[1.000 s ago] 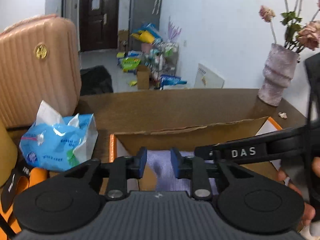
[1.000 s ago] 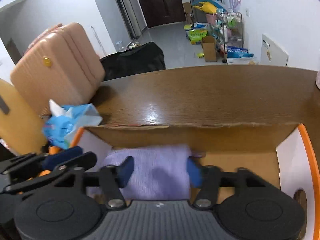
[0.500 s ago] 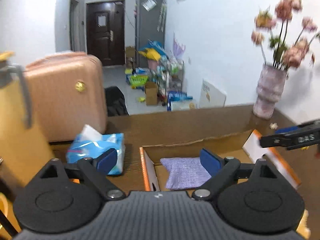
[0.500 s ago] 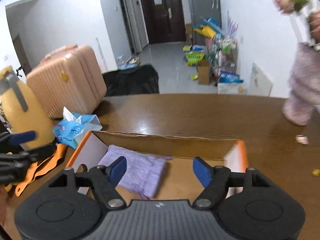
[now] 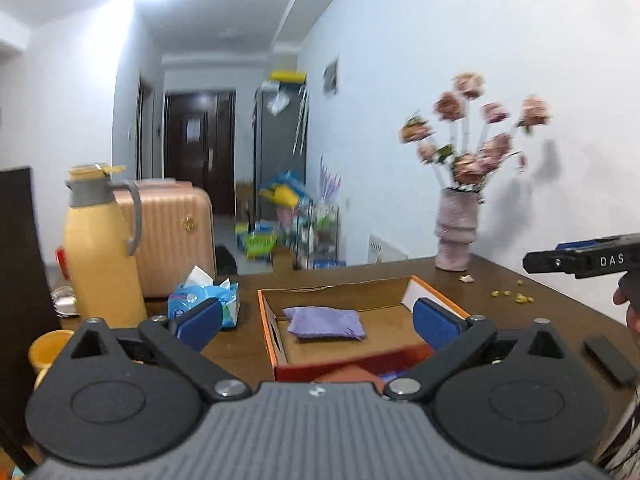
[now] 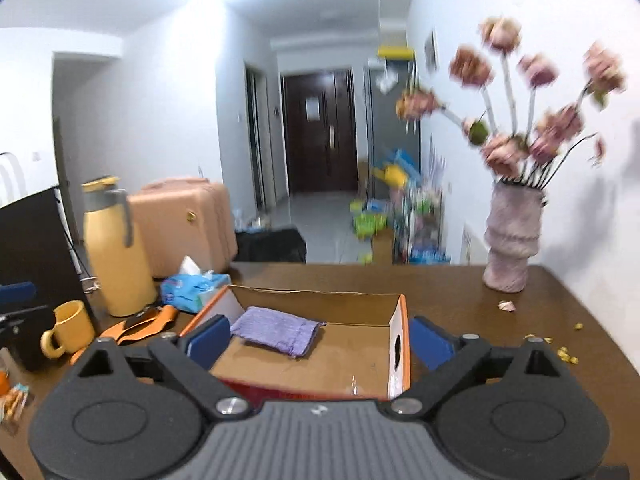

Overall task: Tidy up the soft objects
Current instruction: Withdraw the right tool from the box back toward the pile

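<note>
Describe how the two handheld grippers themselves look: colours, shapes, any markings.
Both the left gripper and the right gripper are matt black plastic with a ribbed grey top, two round discs, silver pivot bolts and angled arms ending in blue pads. Seen side-on from the left camera, the right one bears white letters "DAS".

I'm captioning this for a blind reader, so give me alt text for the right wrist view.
A folded purple cloth lies in an open cardboard box on a brown table, seen past the right gripper with its jaws wide and empty. A yellow flask and mug stand left, a flower vase right.
</note>
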### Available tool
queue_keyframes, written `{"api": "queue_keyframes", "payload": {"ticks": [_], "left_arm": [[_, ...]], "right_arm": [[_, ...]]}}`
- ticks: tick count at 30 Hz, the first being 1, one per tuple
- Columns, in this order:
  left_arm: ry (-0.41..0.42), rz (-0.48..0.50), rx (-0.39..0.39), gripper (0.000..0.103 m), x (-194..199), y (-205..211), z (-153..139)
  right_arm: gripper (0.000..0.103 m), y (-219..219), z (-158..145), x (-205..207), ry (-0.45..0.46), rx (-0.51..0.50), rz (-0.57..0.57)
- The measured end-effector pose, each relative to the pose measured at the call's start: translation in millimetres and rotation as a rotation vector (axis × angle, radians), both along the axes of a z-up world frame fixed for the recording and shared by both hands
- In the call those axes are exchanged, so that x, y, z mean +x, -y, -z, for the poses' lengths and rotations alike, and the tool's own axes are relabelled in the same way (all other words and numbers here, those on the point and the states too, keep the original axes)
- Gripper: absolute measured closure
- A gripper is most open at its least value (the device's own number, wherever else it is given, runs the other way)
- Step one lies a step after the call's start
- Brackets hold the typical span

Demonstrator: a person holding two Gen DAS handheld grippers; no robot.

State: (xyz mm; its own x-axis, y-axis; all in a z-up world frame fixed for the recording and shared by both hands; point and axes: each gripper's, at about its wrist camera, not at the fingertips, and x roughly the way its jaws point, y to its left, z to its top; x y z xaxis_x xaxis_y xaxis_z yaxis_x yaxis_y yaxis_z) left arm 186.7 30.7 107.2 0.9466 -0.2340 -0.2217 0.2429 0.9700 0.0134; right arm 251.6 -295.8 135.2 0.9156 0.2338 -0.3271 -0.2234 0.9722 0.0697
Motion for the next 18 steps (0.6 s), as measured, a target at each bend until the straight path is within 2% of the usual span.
{"api": "queue_keyframes", "payload": {"ticks": [6, 8, 10, 12, 14, 16, 18], "left_arm": [[0.16, -0.035, 0.021, 0.0, -112.9, 6.0, 36.7], [0.168, -0.06, 0.03, 0.0, -136.7, 7.8, 52.3], [0.092, -0.091, -0.014, 0.0, -149.8, 8.4, 70.8], [-0.053, -0.099, -0.065, 0.0, -155.9, 7.7, 96.5], [-0.166, -0.107, -0.086, 0.0, -153.0, 5.8, 114.3], [-0.219, -0.115, -0.088, 0.0, -145.7, 2.9, 121.6], [-0.216, -0.142, -0.098, 0.0, -138.7, -0.4, 117.9]], "right_arm": [[0.0, -16.0, 35.5, -127.6, 0.147, 0.008, -0.049], [0.0, -20.8, 50.5, -160.9, 0.18, 0.004, -0.055], [0.0, -24.5, 66.3, -187.0, 0.193, -0.007, -0.04], [0.0, -28.9, 85.6, -206.8, 0.193, -0.023, -0.017], [0.0, -33.9, 105.0, -223.7, 0.155, -0.007, 0.024], [0.0, -33.5, 126.6, -239.1, 0.177, 0.037, 0.021], [0.0, -36.1, 144.5, -249.9, 0.244, 0.024, -0.006]]}}
